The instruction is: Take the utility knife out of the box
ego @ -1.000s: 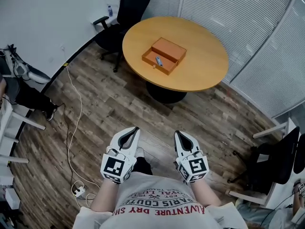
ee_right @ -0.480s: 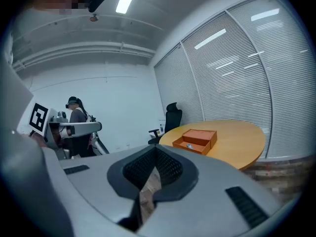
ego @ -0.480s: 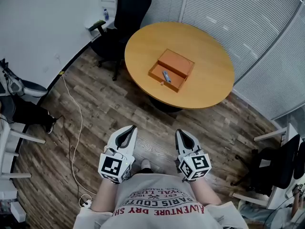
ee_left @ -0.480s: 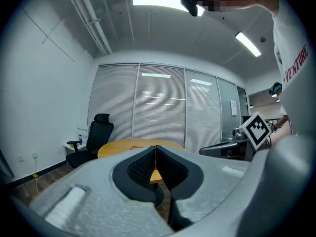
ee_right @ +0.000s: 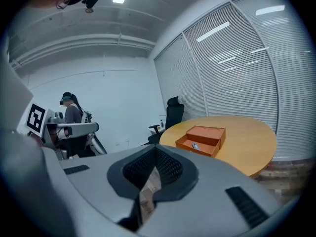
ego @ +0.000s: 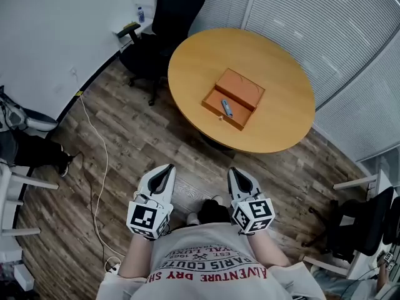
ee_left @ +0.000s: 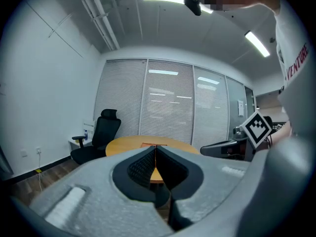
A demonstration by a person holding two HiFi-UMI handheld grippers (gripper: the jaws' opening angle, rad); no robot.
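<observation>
An open orange box [ego: 240, 87] lies on the round wooden table [ego: 275, 55], its tray beside the lid. The grey utility knife [ego: 227, 108] lies in the tray. Both grippers are held in front of my torso over the wood floor, well short of the table. My left gripper [ego: 168, 167] is shut with nothing in it. My right gripper [ego: 233, 170] is shut too, holding nothing. In the right gripper view the box [ee_right: 203, 137] and knife [ee_right: 195, 145] lie far beyond the shut right gripper [ee_right: 155, 148]. In the left gripper view the table [ee_left: 129, 143] shows behind the shut left gripper [ee_left: 155, 147].
A black office chair [ego: 164, 30] stands at the table's far left. A white cable [ego: 103, 161] trails over the floor at left. Another chair [ego: 365, 220] is at the right. Blinds cover the curved wall behind the table. A person with a headset [ee_right: 73, 113] stands far off.
In the head view the table and box have slid down and to the right, nearer to me. Both grippers stay shut and side by side in front of my torso.
</observation>
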